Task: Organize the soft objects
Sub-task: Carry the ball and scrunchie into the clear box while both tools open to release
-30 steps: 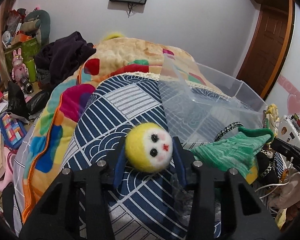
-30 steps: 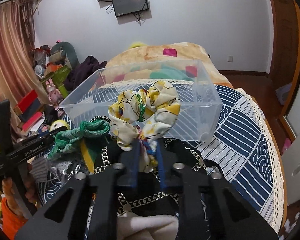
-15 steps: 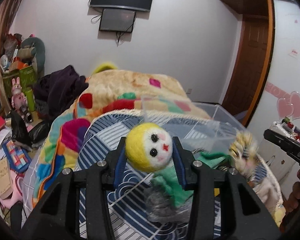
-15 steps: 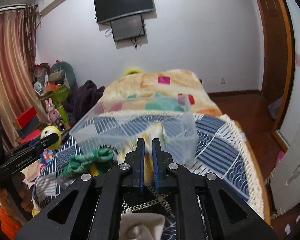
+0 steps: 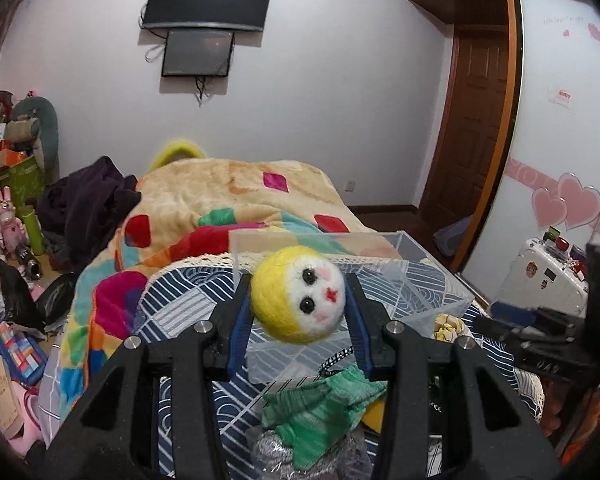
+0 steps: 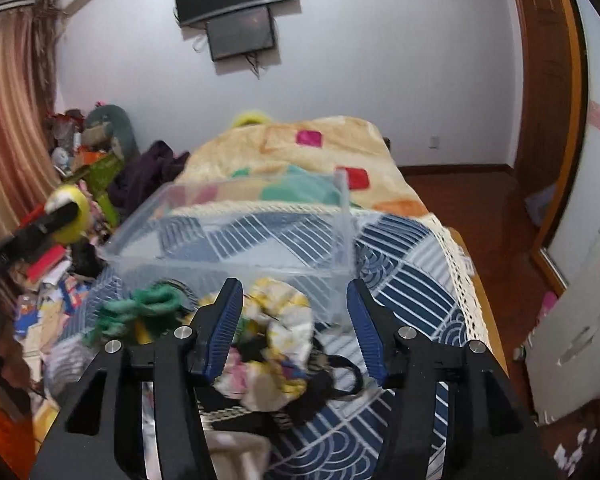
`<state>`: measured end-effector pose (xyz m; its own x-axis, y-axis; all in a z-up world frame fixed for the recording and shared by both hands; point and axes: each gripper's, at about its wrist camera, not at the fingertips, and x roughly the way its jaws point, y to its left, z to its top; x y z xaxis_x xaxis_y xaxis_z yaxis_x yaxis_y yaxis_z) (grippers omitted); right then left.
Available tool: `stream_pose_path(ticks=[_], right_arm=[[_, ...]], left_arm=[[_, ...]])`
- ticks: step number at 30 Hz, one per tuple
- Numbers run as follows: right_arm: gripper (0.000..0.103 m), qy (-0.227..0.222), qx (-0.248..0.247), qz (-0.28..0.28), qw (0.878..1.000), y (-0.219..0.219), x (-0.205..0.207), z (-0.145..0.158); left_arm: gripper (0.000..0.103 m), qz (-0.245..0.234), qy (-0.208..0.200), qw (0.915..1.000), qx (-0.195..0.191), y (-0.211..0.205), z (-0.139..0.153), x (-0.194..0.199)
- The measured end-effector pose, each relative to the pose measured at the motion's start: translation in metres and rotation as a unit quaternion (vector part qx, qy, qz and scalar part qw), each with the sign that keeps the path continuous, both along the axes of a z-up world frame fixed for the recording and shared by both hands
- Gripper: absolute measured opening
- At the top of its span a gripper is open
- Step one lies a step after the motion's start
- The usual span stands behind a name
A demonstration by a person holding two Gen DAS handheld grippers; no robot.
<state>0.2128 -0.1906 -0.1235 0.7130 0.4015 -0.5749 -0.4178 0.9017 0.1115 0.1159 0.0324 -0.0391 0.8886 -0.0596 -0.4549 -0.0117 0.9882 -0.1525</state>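
Left gripper (image 5: 298,304) clamped on yellow felt ball (image 5: 298,295), white face toward camera, held above near wall of clear plastic bin (image 5: 428,276). Bin sits on blue patterned bedspread (image 5: 180,304). Green knit cloth (image 5: 324,404) lies just below gripper, in front of bin. Floral scrunchie (image 5: 448,326) beside bin's right corner. Right gripper's black body (image 5: 540,340) at right edge

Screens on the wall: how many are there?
2, one directly under the other: the wide curved TV on top, the smaller screen below it.
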Motion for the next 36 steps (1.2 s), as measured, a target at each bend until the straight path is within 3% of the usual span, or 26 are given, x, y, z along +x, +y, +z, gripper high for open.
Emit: stream_pose_path(ticks=[6,10,11,19,25,30,36], right_arm=[[0.050,0.048,0.000,0.021,0.999,0.000,0.016,-0.022],[0.012,0.065,0.003,0.037,0.997,0.002,0.017,-0.028],[0.010,0.062,0.005,0.041,0.997,0.002,0.015,-0.028],[0.007,-0.017,0.038,0.058,0.997,-0.003,-0.009,0.016],[0.007,-0.060,0.046,0.044,0.996,0.002,0.009,0.052],[0.007,-0.049,0.030,0.022,0.998,0.018,0.039,0.056],[0.007,-0.003,-0.034,0.012,0.999,0.041,0.071,0.026]], left_arm=[[0.043,-0.016,0.033,0.9993,-0.009,-0.003,-0.011,0.020],[0.043,-0.020,0.057,0.9982,-0.003,-0.004,-0.021,0.037],[0.043,-0.020,0.064,0.9978,0.000,-0.005,-0.023,0.041],[0.043,-0.030,0.093,0.9950,0.022,-0.010,-0.029,0.066],[0.043,-0.041,0.116,0.9913,0.045,-0.020,-0.033,0.084],[0.043,-0.044,0.142,0.9869,0.062,-0.023,-0.043,0.099],[0.043,-0.041,0.156,0.9850,0.061,-0.021,-0.052,0.108]])
